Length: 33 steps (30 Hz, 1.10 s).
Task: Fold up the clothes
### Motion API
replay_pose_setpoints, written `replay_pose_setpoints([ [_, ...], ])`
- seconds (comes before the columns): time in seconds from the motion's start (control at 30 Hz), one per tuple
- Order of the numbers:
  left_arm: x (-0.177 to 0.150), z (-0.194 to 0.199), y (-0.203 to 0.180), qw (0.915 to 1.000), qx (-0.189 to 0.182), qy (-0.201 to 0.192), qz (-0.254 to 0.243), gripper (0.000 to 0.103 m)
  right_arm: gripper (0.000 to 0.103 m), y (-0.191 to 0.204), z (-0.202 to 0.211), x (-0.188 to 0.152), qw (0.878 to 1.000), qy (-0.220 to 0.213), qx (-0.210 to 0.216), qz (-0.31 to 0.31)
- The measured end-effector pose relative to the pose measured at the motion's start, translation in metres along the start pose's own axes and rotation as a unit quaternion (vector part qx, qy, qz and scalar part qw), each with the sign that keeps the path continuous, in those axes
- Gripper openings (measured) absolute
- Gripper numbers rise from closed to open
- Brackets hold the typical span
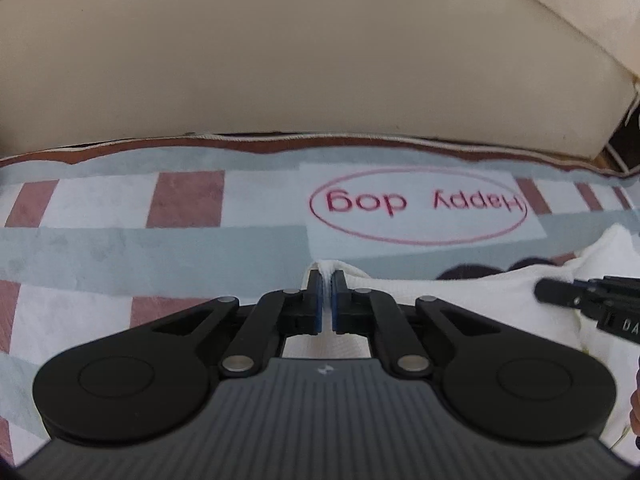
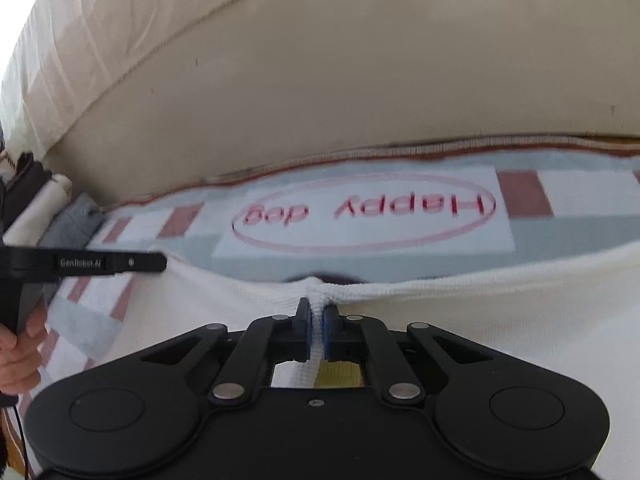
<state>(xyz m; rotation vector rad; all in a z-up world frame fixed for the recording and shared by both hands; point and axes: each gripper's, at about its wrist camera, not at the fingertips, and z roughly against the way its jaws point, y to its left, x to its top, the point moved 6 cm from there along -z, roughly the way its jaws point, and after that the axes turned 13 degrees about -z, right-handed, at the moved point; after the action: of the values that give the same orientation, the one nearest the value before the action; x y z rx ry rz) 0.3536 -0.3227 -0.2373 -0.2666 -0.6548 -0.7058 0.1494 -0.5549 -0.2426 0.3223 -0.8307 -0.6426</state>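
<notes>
While the white garment (image 2: pixel 460 320) lies on the patterned mat (image 1: pixel 100 248), my left gripper (image 1: pixel 327 280) pinches its ribbed hem; my right gripper (image 2: pixel 316 312), at three o'clock, clamps the same edge.

Cream garment (image 2: pixel 500 304), pink-grey checked mat (image 1: pixel 120 240), beige sofa (image 1: pixel 280 60)

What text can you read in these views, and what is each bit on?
"Happy dog": red, inside a red oval on the blanket, upside down in both views.
"GenRobot.AI": on the left gripper side, in the right wrist view; slightly blurred.
"DA": cut off at the frame edge, on the right gripper, in the left wrist view.
Small logo on the left gripper's body: not legible as text.
</notes>
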Motion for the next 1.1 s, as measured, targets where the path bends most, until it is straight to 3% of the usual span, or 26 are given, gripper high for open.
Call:
replay_pose_setpoints([
  [0.17, 0.008, -0.013, 0.01, 0.9996, 0.012, -0.005, 0.023, 0.004, 0.007, -0.002, -0.018, 0.028, 0.999, 0.002, -0.009, -0.031],
  [0.2, 0.008, -0.018, 0.012, 0.9995, 0.019, -0.001, 0.024, 0.004, 0.013, -0.002, -0.025, 0.03, 0.999, 0.017, -0.015, -0.038],
  [0.27, 0.009, -0.029, 0.015, 0.9991, 0.033, 0.009, 0.024, 0.004, 0.016, -0.003, -0.037, 0.032, 0.997, 0.052, -0.029, -0.052],
  [0.37, 0.002, -0.038, 0.023, 0.999, 0.026, 0.016, 0.033, 0.004, 0.042, -0.011, -0.034, 0.028, 0.994, 0.075, -0.029, -0.079],
  [0.43, -0.005, -0.042, 0.029, 0.9986, 0.021, 0.022, 0.044, 0.005, 0.044, -0.02, -0.02, 0.022, 0.993, 0.074, -0.02, -0.095],
  [0.5, -0.012, -0.043, 0.04, 0.9962, 0.019, 0.048, 0.07, 0.016, 0.051, -0.037, 0.0, 0.01, 0.988, 0.081, -0.034, -0.13],
  [0.53, -0.016, -0.041, 0.047, 0.9939, 0.018, 0.064, 0.088, 0.027, 0.053, -0.049, 0.012, 0.0, 0.982, 0.089, -0.051, -0.157],
  [0.57, -0.022, -0.03, 0.054, 0.9929, 0.014, 0.063, 0.1, 0.032, 0.055, -0.06, 0.026, -0.012, 0.977, 0.099, -0.06, -0.181],
  [0.63, -0.033, -0.006, 0.068, 0.9907, 0.006, 0.059, 0.123, 0.032, 0.055, -0.063, 0.064, -0.04, 0.973, 0.112, -0.029, -0.2],
  [0.7, -0.048, 0.024, 0.062, 0.9931, 0.0, 0.06, 0.101, 0.035, 0.055, -0.056, 0.106, -0.069, 0.971, 0.109, 0.016, -0.213],
  [0.83, -0.079, 0.085, 0.021, 0.9978, -0.035, 0.046, 0.032, 0.039, 0.057, -0.033, 0.173, -0.127, 0.963, 0.118, 0.089, -0.225],
  [0.87, -0.087, 0.1, 0.008, 0.9979, -0.045, 0.042, 0.02, 0.043, 0.057, -0.026, 0.18, -0.141, 0.962, 0.129, 0.094, -0.22],
  [1.0, -0.126, 0.137, -0.048, 0.9956, -0.086, 0.038, 0.002, 0.045, 0.057, 0.003, 0.193, -0.192, 0.961, 0.178, 0.096, -0.189],
  [1.1, -0.163, 0.154, -0.086, 0.9948, -0.085, 0.045, -0.034, 0.045, 0.057, 0.011, 0.199, -0.215, 0.963, 0.176, 0.088, -0.185],
])
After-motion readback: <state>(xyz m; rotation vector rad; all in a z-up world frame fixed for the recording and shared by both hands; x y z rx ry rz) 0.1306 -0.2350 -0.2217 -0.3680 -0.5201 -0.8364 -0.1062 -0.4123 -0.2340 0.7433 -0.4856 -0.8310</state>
